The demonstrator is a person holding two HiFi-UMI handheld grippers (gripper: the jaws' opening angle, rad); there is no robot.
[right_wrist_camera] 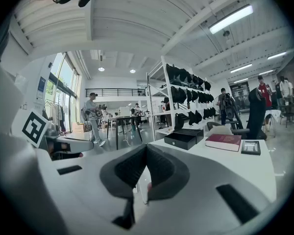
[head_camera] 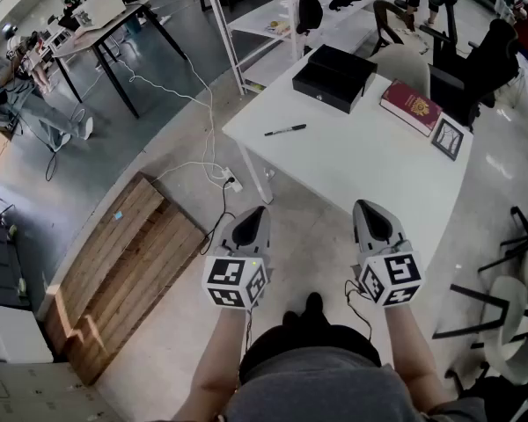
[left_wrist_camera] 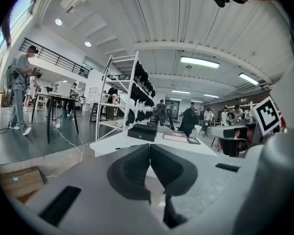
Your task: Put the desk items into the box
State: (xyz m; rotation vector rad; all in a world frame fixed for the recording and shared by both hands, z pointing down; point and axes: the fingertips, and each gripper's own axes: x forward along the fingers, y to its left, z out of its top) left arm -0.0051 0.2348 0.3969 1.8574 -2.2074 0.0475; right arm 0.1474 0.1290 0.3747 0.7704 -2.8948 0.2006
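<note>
On the white table (head_camera: pixel 352 170) lie a black box (head_camera: pixel 333 77) at the far edge, a dark red book (head_camera: pixel 411 106), a small framed picture (head_camera: pixel 447 137) and a black pen (head_camera: pixel 285 130). My left gripper (head_camera: pixel 253 215) hangs shut and empty off the table's near left corner. My right gripper (head_camera: pixel 370 209) is shut and empty above the table's near edge. From the left gripper view the box (left_wrist_camera: pixel 142 132) and the book (left_wrist_camera: pixel 175 137) appear beyond the shut left gripper (left_wrist_camera: pixel 150 149). In the right gripper view the box (right_wrist_camera: pixel 184 138), book (right_wrist_camera: pixel 224 142) and picture (right_wrist_camera: pixel 251 147) stand past the shut right gripper (right_wrist_camera: pixel 146 150).
A wooden pallet (head_camera: pixel 123 271) lies on the floor at left, with a white cable and power strip (head_camera: pixel 230 182) beside the table leg. White shelving (head_camera: pixel 273 16) stands behind the table. Chairs (head_camera: pixel 475 69) crowd the right side. People sit and stand at desks far off.
</note>
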